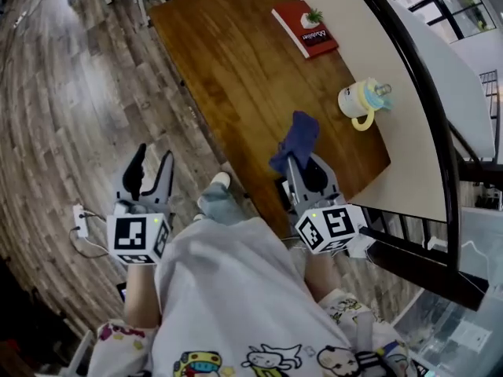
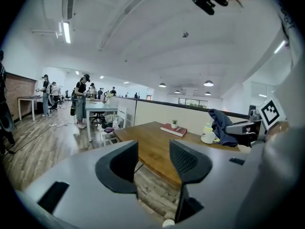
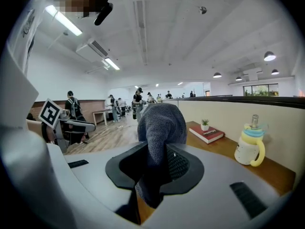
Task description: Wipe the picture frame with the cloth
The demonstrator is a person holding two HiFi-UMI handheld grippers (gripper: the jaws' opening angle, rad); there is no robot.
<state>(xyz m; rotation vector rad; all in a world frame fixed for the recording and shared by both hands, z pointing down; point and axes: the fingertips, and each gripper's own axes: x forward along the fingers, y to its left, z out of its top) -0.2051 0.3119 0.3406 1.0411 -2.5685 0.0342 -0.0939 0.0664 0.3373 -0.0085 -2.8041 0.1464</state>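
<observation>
Closest in, the person's pale shirt with cartoon prints fills the bottom of the head view. Both arms reach forward from it.

The left tool hangs over the wood-plank floor, off the worktop's left edge. In the left gripper view its jaws stand apart with only floor and worktop showing between them.

The right tool is at the near edge of the brown wooden worktop. Its jaws are clamped on a dark blue cloth. The cloth has a fine woven texture. It is pinched at its lower part, a short end hangs below the jaws, and the rest rises above them in a rounded, folded bunch. It is held in the air over the near end of the worktop and does not lie on the wood.

Farther on, near the worktop's right edge, stands a cream baby cup with a yellow handle and a pale blue top. Beyond it, toward the far right corner, lies a red book with a small potted plant on it. A cream partition runs along that right edge.

In the background, people stand at other tables in an open room.
</observation>
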